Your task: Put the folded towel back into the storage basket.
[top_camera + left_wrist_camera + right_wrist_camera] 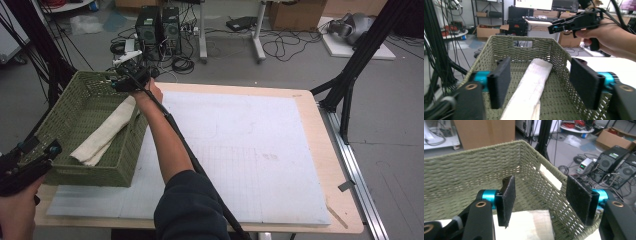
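Cables, computer towers and cardboard boxes crowd the floor behind our worktop (310, 150), which carries a pale mat and, at its left edge, a green woven basket (75, 165). Inside the basket lies a folded cream cloth (107, 134), stretched lengthwise along the bottom. Our left gripper (541, 83) is at the near end of the basket with its jaws standing wide apart; the cloth passes between them, but the pads do not press on it. Our right gripper (544, 200) hangs over the far end, also open and holding nothing, with the cloth's end just below its jaws. We judge that the cloth is now delivered and the step in hand is letting go. To do it well, we should keep both jaws open and lift straight up, so no pad catches the fabric or the basket wall.
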A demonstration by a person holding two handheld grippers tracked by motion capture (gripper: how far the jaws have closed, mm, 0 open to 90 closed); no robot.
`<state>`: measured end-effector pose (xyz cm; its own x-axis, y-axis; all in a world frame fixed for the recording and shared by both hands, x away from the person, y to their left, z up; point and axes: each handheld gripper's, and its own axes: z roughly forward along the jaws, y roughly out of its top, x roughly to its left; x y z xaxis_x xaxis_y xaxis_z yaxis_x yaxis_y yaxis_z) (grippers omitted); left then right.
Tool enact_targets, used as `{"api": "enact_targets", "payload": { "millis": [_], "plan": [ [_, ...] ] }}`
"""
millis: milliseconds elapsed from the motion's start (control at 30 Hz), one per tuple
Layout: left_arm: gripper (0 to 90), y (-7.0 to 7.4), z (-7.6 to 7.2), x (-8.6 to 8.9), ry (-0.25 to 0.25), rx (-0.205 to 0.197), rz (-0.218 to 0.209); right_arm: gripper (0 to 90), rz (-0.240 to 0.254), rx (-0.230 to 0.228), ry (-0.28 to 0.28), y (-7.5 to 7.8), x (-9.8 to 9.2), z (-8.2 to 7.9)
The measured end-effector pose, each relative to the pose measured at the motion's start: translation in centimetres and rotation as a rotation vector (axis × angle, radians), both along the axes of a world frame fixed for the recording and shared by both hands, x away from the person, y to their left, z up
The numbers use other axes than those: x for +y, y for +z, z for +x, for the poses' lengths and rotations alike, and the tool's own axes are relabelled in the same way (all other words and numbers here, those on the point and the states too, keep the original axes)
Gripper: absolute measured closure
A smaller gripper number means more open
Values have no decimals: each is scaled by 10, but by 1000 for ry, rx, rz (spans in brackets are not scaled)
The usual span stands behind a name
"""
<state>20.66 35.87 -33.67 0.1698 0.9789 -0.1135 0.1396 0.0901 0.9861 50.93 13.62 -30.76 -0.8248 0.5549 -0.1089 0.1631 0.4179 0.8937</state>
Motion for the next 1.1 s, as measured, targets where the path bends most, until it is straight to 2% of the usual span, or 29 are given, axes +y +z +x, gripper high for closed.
{"api": "enact_targets", "payload": {
  "millis": [100,200,367,467,733,1100],
  "plan": [
    [243,-1,2,-2,-9,2,-19,370,25,6,11,1,-10,-4],
    [183,-1,4,-7,-25,8,-12,339,29,12,23,1,-19,-9],
    [181,0,8,-17,-106,11,-8,292,35,36,44,2,-38,-15],
    [182,2,9,-21,-152,10,-15,277,43,34,64,5,-48,-20],
    [182,7,11,-32,-192,3,-19,262,43,17,81,14,-76,-33],
    [182,13,16,-54,-271,1,-8,206,36,8,66,19,-114,-48]
  ]
}}
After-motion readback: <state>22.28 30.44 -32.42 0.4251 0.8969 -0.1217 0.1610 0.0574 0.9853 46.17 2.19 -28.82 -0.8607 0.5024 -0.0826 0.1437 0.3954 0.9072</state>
